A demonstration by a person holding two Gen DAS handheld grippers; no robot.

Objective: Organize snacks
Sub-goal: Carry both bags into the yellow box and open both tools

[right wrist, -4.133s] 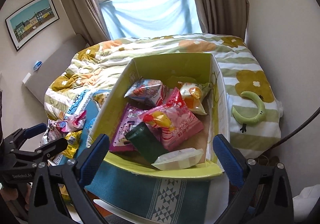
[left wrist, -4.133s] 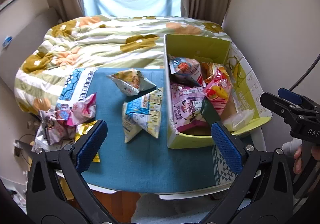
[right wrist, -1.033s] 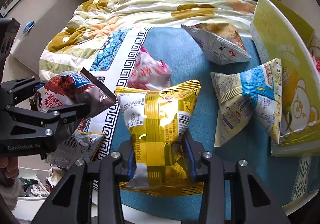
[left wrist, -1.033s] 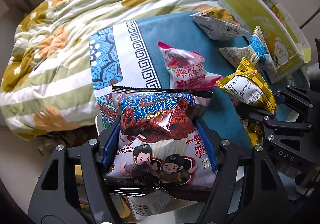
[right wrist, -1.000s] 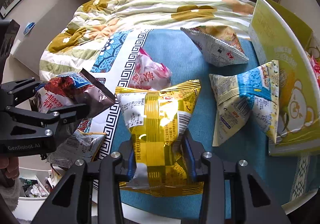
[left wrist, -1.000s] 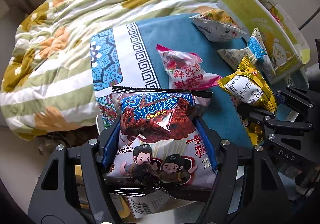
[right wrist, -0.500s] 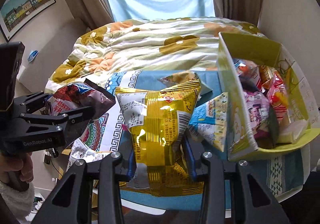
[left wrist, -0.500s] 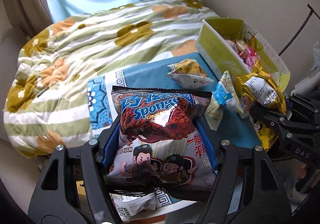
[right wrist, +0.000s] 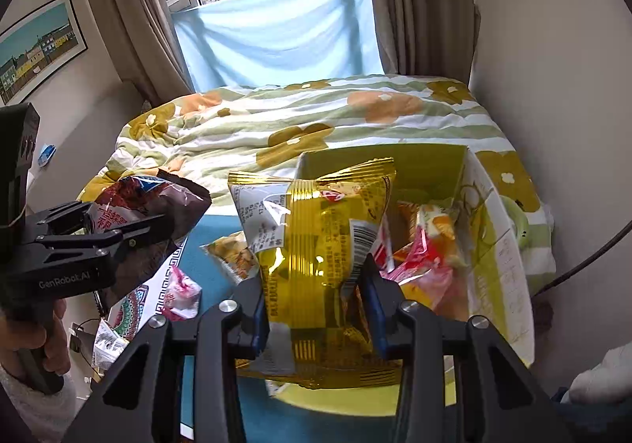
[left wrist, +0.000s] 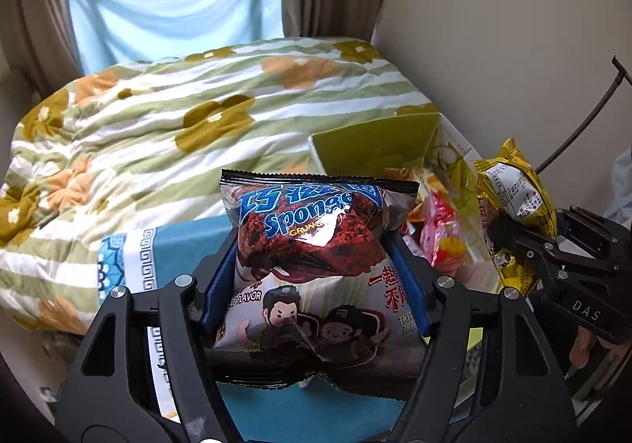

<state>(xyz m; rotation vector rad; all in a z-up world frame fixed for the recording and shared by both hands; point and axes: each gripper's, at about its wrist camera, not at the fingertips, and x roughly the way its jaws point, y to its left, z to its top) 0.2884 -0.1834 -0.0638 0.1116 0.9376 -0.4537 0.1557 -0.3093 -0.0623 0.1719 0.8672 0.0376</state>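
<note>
Left tongs (left wrist: 316,281) clamp the Sponge bag (left wrist: 316,269), right tongs (right wrist: 316,308) pinch the gold packet (right wrist: 316,245); either slippery bag could slide out short of the green box (right wrist: 493,265) ahead.

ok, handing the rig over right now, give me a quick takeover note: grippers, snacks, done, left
Left gripper: shut on the Sponge Crunch bag, held above the blue mat.
Right gripper: shut on the yellow packet, at the near edge of the green box.
Done: several snacks already in the box.
Left: drop both bags in, then fetch the pink packet and the triangular pack lying on the mat.
</note>
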